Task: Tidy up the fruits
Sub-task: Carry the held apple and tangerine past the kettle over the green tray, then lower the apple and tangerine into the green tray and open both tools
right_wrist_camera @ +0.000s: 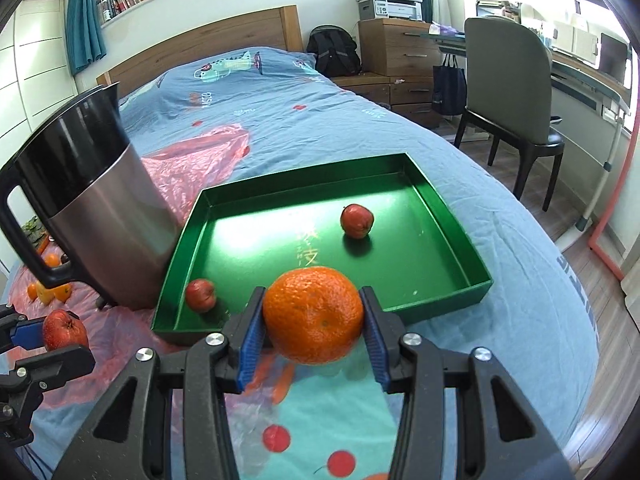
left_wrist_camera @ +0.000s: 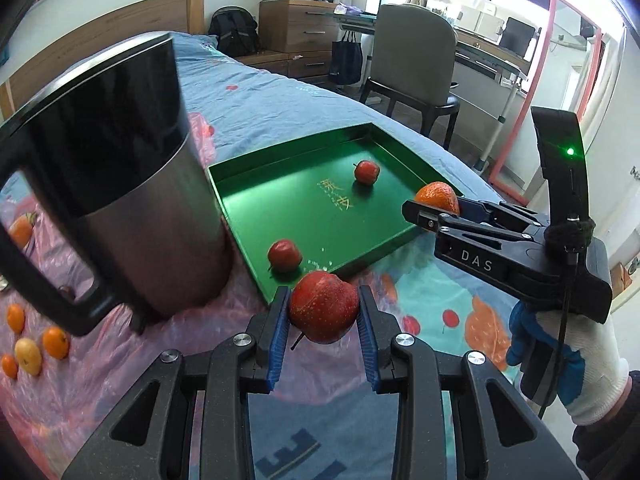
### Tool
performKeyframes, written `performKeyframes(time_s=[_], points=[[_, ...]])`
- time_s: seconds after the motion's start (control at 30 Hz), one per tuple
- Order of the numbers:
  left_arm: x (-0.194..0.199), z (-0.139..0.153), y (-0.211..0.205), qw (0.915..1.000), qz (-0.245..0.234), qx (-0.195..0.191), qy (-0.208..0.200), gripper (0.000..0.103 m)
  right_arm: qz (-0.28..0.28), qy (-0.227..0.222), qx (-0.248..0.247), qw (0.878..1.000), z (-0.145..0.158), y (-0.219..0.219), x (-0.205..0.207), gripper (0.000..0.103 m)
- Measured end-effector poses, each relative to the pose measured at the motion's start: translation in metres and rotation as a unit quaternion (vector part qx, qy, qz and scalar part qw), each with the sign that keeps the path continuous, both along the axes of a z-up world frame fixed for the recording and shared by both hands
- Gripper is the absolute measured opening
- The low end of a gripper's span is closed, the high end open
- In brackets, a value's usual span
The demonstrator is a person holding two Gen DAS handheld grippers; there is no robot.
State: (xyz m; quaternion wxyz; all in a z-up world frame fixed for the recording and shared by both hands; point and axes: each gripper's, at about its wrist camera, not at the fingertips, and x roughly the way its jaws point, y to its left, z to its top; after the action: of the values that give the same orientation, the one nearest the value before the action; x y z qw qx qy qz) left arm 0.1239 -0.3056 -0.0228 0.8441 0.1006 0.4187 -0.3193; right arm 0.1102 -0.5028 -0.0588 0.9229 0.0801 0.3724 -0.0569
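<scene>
1. Green is my landmark: the green tray (right_wrist_camera: 452, 236) sits on the blue bed (right_wrist_camera: 500, 320), and I place everything else against it.
2. My left gripper (left_wrist_camera: 324, 312) hangs just short of the tray's near edge. Its jaws are closed partway on a red apple (left_wrist_camera: 324, 307), the blue pads (left_wrist_camera: 280, 340) pressing both sides of the fruit.
3. From the right wrist view I see that same apple off the tray's near-left corner, clear of the rim and above the pink plastic sheet (right_wrist_camera: 192, 168).
4. My right gripper (right_wrist_camera: 314, 320) is at the tray's near edge. Its jaws are shut partway on an orange (right_wrist_camera: 314, 314), held snug between the pads.
5. In the left wrist view the orange sits over the tray's right rim.
6. Inside the tray lie two small red fruits: one (right_wrist_camera: 357, 220) toward the far right part of the floor, the other (right_wrist_camera: 200, 294) in the near-left corner close to the wall.
7. A steel jug (right_wrist_camera: 100, 204) with a black handle stands just left of the tray, touching or nearly touching its left wall; I cannot tell which.
8. Further left of the tray, past the jug, a cluster of loose small oranges and a yellow fruit (left_wrist_camera: 30, 350) lies on the plastic sheet.
</scene>
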Motion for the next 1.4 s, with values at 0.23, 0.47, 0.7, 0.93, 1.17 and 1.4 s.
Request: performKeyframes(time_s=[0.23, 0.47, 0.7, 0.93, 1.17, 1.4], points=[[0.061, -0.022, -0.055, 0.9999, 0.002, 0.01, 0.009, 0.028, -0.018, 0.016, -0.029, 0.999, -0.023, -0.036, 0.055, 0.054], [0.109, -0.058, -0.086, 0.9989, 0.02, 0.032, 0.028, 0.028, -0.029, 0.041, -0.044, 0.998, -0.057, -0.063, 0.089, 0.054], [0.127, -0.082, -0.093, 0.9979, 0.03, 0.042, 0.038, 0.028, -0.028, 0.035, -0.056, 0.997, -0.067, -0.068, 0.103, 0.055], [0.129, -0.093, -0.088, 0.998, 0.041, 0.037, 0.03, 0.028, -0.018, 0.032, -0.061, 0.997, -0.075, -0.07, 0.109, 0.056], [0.118, -0.093, -0.092, 0.9981, 0.038, 0.046, 0.014, 0.037, -0.013, 0.029, -0.057, 0.998, -0.077, -0.071, 0.109, 0.061], [0.119, -0.081, -0.094, 0.9965, 0.043, 0.07, -0.011, 0.05, -0.01, 0.029, -0.062, 0.998, -0.066, -0.067, 0.107, 0.08]])
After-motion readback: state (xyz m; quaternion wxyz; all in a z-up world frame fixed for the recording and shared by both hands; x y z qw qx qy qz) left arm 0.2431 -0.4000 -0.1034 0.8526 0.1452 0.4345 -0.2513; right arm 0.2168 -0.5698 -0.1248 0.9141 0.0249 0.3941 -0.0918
